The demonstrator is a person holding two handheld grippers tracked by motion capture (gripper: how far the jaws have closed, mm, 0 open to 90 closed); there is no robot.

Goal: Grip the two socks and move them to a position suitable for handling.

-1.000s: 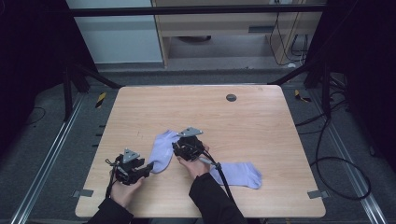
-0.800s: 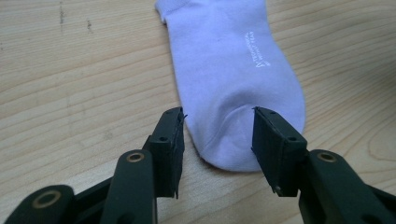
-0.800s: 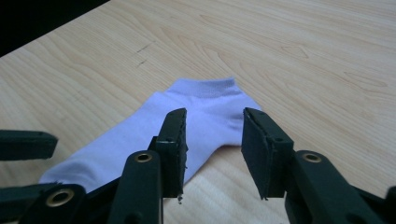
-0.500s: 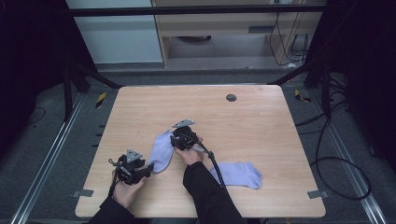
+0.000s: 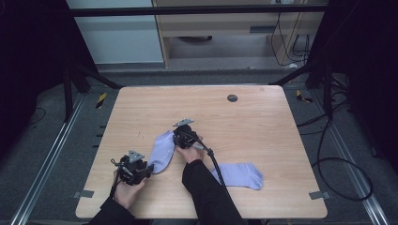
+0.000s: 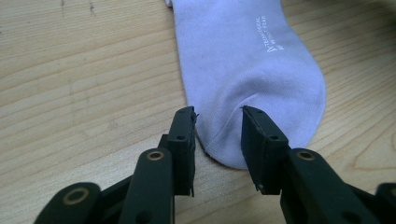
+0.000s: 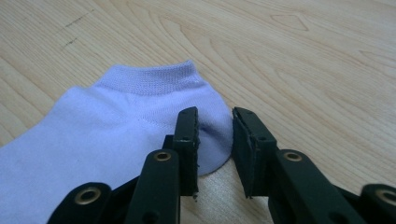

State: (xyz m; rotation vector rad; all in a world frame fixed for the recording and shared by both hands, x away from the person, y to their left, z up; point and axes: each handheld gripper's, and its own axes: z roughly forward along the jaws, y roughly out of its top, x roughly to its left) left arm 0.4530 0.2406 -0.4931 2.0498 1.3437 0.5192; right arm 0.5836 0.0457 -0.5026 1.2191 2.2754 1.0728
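Observation:
A lavender ankle sock lies flat on the wooden table. My left gripper is at its near toe end; in the left gripper view the jaws stand open astride the toe, which bears small white print. My right gripper is at the sock's far end. Its jaws, in the right gripper view, are slightly apart around the rounded heel edge, just below the ribbed cuff. A second lavender sock lies to the right of the person's right forearm.
A small dark round inset sits in the tabletop near the far edge. The right gripper's cable trails back over the second sock. Black frame legs and floor cables surround the table.
My right gripper has moved forward and left to the first sock's far end. The left gripper has stayed at the toe.

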